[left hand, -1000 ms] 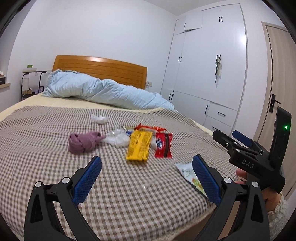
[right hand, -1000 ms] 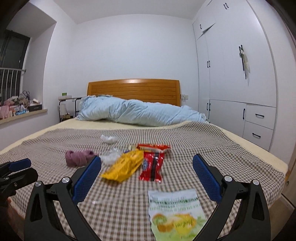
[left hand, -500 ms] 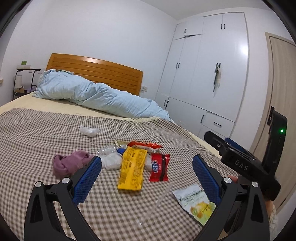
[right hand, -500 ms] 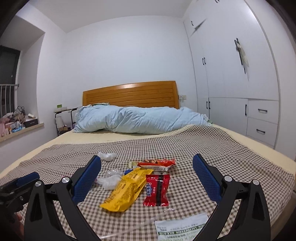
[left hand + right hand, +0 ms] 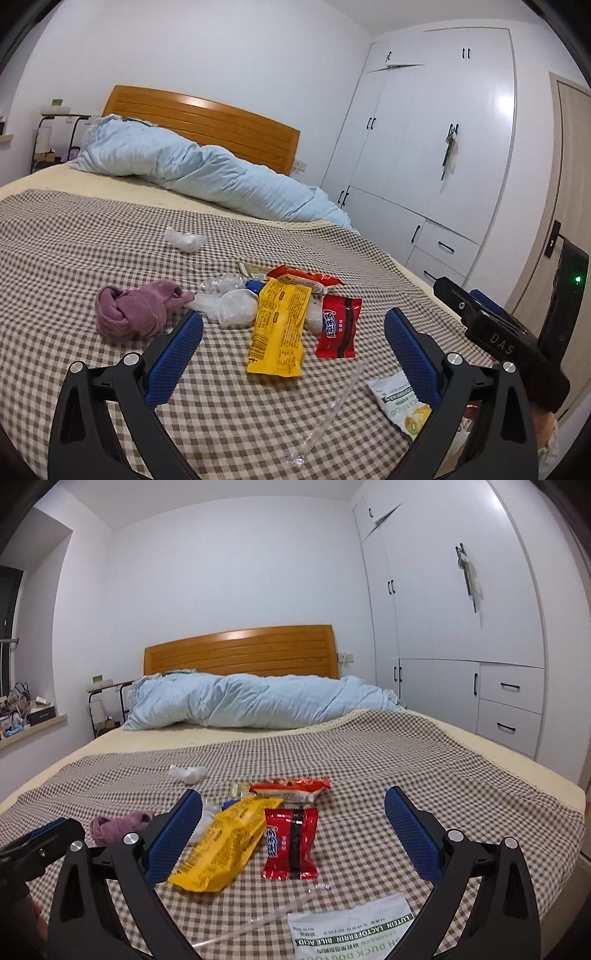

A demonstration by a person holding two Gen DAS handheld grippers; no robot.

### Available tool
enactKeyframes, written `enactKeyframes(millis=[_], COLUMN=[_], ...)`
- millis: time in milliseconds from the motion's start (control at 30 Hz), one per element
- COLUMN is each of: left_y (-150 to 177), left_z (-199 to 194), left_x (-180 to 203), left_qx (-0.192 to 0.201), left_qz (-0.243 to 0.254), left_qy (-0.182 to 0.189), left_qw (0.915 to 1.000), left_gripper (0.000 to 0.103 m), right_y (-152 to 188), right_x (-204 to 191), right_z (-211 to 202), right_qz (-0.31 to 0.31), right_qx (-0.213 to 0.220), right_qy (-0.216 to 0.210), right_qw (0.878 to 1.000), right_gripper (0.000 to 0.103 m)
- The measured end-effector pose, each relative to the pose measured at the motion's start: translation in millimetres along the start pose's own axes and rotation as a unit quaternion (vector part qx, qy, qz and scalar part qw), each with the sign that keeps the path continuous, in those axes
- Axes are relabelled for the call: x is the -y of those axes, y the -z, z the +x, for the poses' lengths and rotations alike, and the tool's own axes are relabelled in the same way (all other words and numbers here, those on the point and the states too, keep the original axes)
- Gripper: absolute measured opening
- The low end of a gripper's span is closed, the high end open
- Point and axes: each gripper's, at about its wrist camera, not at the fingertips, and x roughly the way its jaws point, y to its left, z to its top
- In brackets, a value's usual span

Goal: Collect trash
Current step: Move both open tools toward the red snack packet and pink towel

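Trash lies on a checked bedspread (image 5: 74, 240): a yellow wrapper (image 5: 279, 326) (image 5: 225, 843), a red packet (image 5: 338, 328) (image 5: 291, 844), an orange-red wrapper (image 5: 304, 278) (image 5: 290, 786), crumpled clear plastic (image 5: 231, 306), a white wad (image 5: 184, 239) (image 5: 187, 772), a white-green sachet (image 5: 402, 400) (image 5: 354, 932) and a clear straw sleeve (image 5: 328, 410) (image 5: 266, 919). My left gripper (image 5: 293, 345) is open and empty above the near bed edge. My right gripper (image 5: 293, 825) is open and empty, and shows at the right of the left wrist view (image 5: 498, 332).
A purple cloth bundle (image 5: 136, 310) (image 5: 120, 823) lies left of the trash. A light blue duvet (image 5: 258, 701) is bunched by the wooden headboard (image 5: 240, 650). White wardrobes (image 5: 461, 627) line the right wall. A door (image 5: 569, 221) stands at far right.
Both grippers have dropped lower and moved closer over the bed toward the pile of wrappers. Both have stayed open and empty.
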Motion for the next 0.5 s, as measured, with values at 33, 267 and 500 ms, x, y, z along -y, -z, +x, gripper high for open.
enactKeyframes(millis=[33,267,500], left_y=[1.2,8.1,11.7], left_z=[-0.9,-3.1,-1.1], left_x=[1.1,0.1,-0.6], left_qx=[0.001,0.002,-0.007], left_qz=[0.004,0.005,0.022], left_qy=[-0.003,-0.025,-0.035], left_qw=[1.0000,0.9997,0.9991], left_gripper=[0.095,0.095,0.095], right_y=[1.1,9.7,15.8], right_x=[2.2,5.0,-2.6], right_z=[-0.6,-5.9,-4.2], right_qz=[0.002,0.008,0.004], right_qx=[-0.001,0.006,0.009], right_qy=[0.003,0.002,-0.016], right_qw=[1.000,1.000,1.000], right_gripper=[0.095,0.095,0.095])
